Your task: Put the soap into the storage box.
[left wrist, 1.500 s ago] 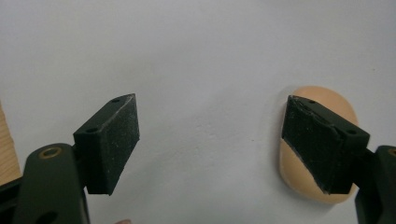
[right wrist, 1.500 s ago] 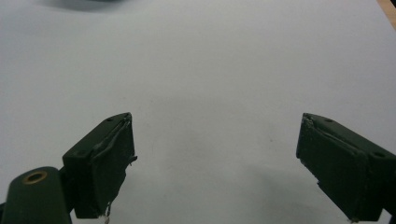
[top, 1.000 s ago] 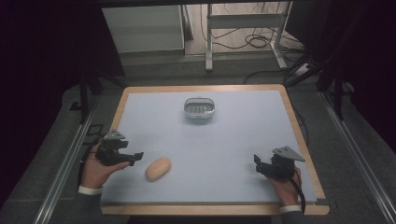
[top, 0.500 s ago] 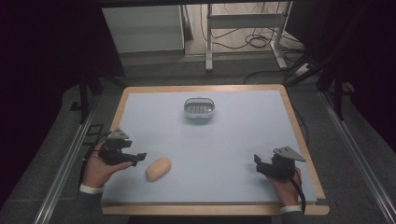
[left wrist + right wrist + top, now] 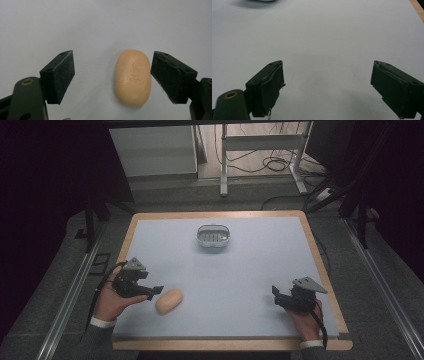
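Worktop point(image 5: 250, 270): matt pale-blue sheet, smooth, w/ bare wood edging. Soap bar point(image 5: 133, 77): peach, waxy matt, faintly pitted, fine crack on top. Dish point(image 5: 213, 236): shiny metal-looking. Left tongs point(image 5: 112, 75) & right tongs point(image 5: 327, 87): matt black plastic, rough rubbery pads, right's frayed.

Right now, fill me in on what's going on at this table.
A person holds a gripper in each hand over a pale blue table. The left gripper is open, its fingers straddling a tan bar of soap that lies on the table, nearer one finger than the other. The right gripper is open over bare table. A soap dish sits towards the far edge.
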`<control>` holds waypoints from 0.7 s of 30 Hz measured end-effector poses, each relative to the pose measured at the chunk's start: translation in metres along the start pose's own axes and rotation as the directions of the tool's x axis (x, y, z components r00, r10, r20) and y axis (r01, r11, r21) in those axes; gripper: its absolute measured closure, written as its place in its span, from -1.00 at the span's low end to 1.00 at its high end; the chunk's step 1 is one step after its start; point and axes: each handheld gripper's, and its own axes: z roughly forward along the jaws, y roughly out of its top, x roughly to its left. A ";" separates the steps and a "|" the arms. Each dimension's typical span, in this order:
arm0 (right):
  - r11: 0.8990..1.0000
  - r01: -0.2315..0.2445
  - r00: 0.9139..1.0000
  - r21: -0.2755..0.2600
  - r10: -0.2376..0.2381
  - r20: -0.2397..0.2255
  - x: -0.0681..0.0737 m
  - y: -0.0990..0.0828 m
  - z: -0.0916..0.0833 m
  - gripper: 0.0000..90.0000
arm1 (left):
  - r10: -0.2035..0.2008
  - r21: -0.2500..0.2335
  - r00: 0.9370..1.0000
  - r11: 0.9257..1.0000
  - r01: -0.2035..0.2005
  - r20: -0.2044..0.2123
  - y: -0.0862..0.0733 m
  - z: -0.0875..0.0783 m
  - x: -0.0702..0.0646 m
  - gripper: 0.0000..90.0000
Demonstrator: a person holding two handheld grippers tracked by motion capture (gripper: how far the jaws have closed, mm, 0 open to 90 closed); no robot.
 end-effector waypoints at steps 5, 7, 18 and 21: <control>1.000 0.006 1.000 0.004 -0.006 0.003 0.001 0.000 0.000 -0.74 | 0.016 0.022 1.000 1.000 -0.016 0.005 0.000 0.005 -0.004 -0.57; 1.000 0.008 1.000 0.005 -0.008 0.004 0.001 0.000 0.000 -0.74 | 0.021 0.031 1.000 0.999 -0.021 0.008 0.000 0.008 -0.006 -0.57; 1.000 0.012 1.000 0.007 -0.012 0.006 0.001 0.000 0.001 -0.74 | 0.051 0.089 0.998 0.995 -0.055 0.041 0.000 0.031 -0.019 -0.58; 1.000 0.020 1.000 0.010 -0.020 0.009 0.002 0.000 0.001 -0.74 | 0.054 0.113 0.997 0.992 -0.060 0.051 -0.001 0.037 -0.022 -0.59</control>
